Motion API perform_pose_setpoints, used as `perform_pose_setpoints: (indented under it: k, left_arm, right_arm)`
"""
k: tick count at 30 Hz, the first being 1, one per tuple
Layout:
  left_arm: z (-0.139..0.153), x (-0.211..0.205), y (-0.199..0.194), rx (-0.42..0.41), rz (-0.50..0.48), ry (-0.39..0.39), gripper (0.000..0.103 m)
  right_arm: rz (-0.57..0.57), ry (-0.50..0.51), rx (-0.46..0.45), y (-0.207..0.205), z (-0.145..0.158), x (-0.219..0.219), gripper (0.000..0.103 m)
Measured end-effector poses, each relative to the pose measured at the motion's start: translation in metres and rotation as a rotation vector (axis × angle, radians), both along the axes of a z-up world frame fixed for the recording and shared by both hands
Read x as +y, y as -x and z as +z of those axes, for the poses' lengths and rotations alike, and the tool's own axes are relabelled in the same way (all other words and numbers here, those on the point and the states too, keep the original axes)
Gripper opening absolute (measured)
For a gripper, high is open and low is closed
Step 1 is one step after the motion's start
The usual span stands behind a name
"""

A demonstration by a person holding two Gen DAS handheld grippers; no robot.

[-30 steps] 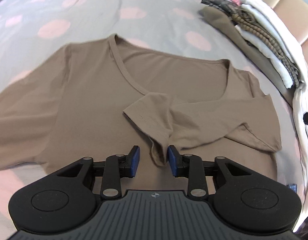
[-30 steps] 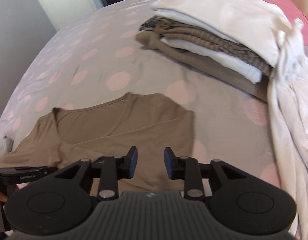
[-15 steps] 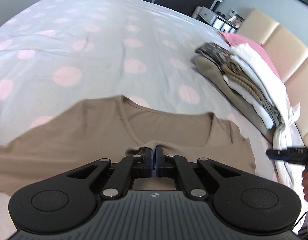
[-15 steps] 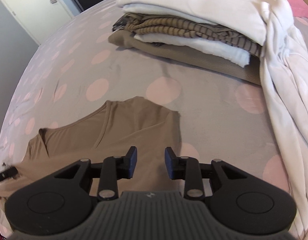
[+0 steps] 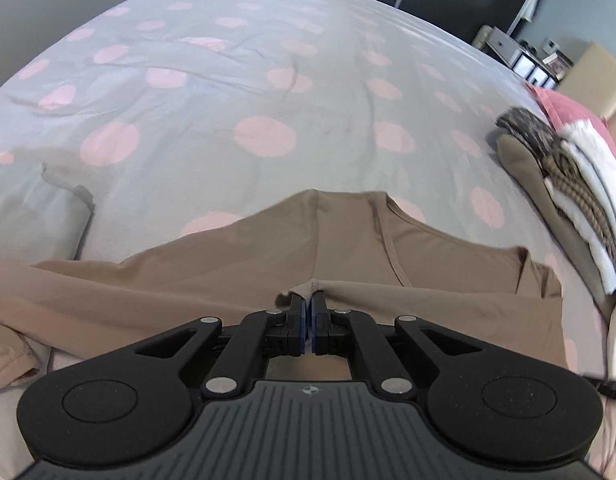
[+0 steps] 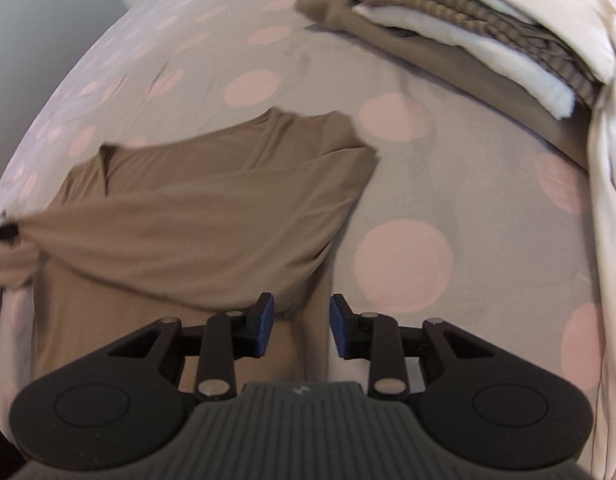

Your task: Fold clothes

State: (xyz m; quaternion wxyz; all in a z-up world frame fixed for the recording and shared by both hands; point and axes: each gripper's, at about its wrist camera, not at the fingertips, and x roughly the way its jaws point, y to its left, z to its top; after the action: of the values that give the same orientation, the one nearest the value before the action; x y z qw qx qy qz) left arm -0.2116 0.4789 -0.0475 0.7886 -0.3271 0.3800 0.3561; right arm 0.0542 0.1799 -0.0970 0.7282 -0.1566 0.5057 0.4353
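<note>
A brown V-neck t-shirt (image 5: pixel 348 256) lies on a grey bedspread with pink dots. My left gripper (image 5: pixel 307 312) is shut on the end of its folded-in sleeve (image 5: pixel 308 287) and holds it lifted, pulled across the shirt body. In the right wrist view the same shirt (image 6: pixel 212 216) shows with the sleeve stretched to the left edge, where the left gripper's tip (image 6: pixel 2 232) pinches it. My right gripper (image 6: pixel 300 326) is open and empty, just above the shirt's lower right part.
A stack of folded clothes (image 5: pixel 568 184) lies at the right by a pink pillow (image 5: pixel 564 108); it also shows in the right wrist view (image 6: pixel 468 28). Loose white fabric (image 6: pixel 608 200) hangs along the right. A grey folded item (image 5: pixel 40 220) lies at the left.
My left gripper closed on the sleeve end and lifted it, dragging it leftward across the shirt. My right gripper came lower and closer to the shirt, staying open.
</note>
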Motion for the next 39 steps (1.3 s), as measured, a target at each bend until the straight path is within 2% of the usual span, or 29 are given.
perform_pose_setpoints:
  k: [5, 10, 11, 12, 14, 18, 20, 23, 25, 28, 31, 33, 34, 38, 39]
  left_arm:
    - [0.0, 0.0, 0.0, 0.001, -0.005, -0.006, 0.001]
    - [0.002, 0.002, 0.004, -0.005, 0.008, -0.004, 0.001]
    - [0.002, 0.002, 0.004, -0.005, 0.01, -0.005, 0.001]
    - [0.003, 0.002, 0.004, -0.01, 0.009, -0.007, 0.001]
    - [0.005, 0.001, 0.004, -0.022, 0.005, -0.014, 0.001]
    - [0.017, -0.003, 0.006, -0.096, -0.022, -0.039, 0.001]
    - [0.017, -0.006, 0.004, -0.073, -0.046, -0.021, 0.001]
    - [0.001, -0.008, -0.002, 0.058, -0.063, 0.027, 0.001]
    - [-0.017, -0.007, -0.001, 0.143, -0.052, 0.045, 0.001]
    - [-0.04, -0.005, 0.0, 0.196, -0.063, 0.079, 0.001]
    - [-0.044, -0.006, -0.001, 0.218, -0.092, 0.082, 0.003]
    - [-0.04, -0.006, -0.001, 0.22, -0.103, 0.067, 0.01]
    - [-0.036, -0.006, 0.001, 0.212, -0.099, 0.055, 0.017]
    - [-0.016, 0.003, 0.006, 0.143, -0.096, -0.001, 0.04]
    - [-0.013, 0.005, 0.005, 0.113, -0.092, -0.013, 0.041]
  right_arm:
    - [0.093, 0.029, -0.107, 0.029, -0.008, 0.01, 0.034]
    - [0.112, 0.062, -0.243, 0.038, -0.021, 0.021, 0.032]
    - [0.11, 0.071, -0.258, 0.037, -0.022, 0.022, 0.021]
    - [0.103, 0.082, -0.26, 0.035, -0.022, 0.022, 0.005]
    - [0.073, 0.08, -0.256, 0.031, -0.017, 0.017, 0.005]
    - [-0.018, 0.079, -0.253, 0.014, -0.005, 0.001, 0.004]
    - [-0.062, 0.09, -0.237, 0.005, -0.004, -0.006, 0.003]
    - [-0.068, 0.13, -0.16, -0.002, -0.016, -0.009, 0.0]
    - [-0.055, 0.173, -0.146, -0.002, -0.026, -0.007, 0.0]
    - [-0.048, 0.172, -0.137, -0.004, -0.029, -0.006, 0.0]
    - [-0.065, 0.148, -0.123, -0.011, -0.018, -0.01, 0.003]
    - [-0.077, 0.131, -0.132, -0.015, -0.009, -0.012, 0.005]
    - [-0.083, 0.122, -0.137, -0.017, -0.004, -0.013, 0.005]
    - [-0.143, 0.083, -0.148, -0.032, 0.012, -0.014, 0.007]
    - [-0.16, 0.072, -0.143, -0.039, 0.014, -0.011, 0.009]
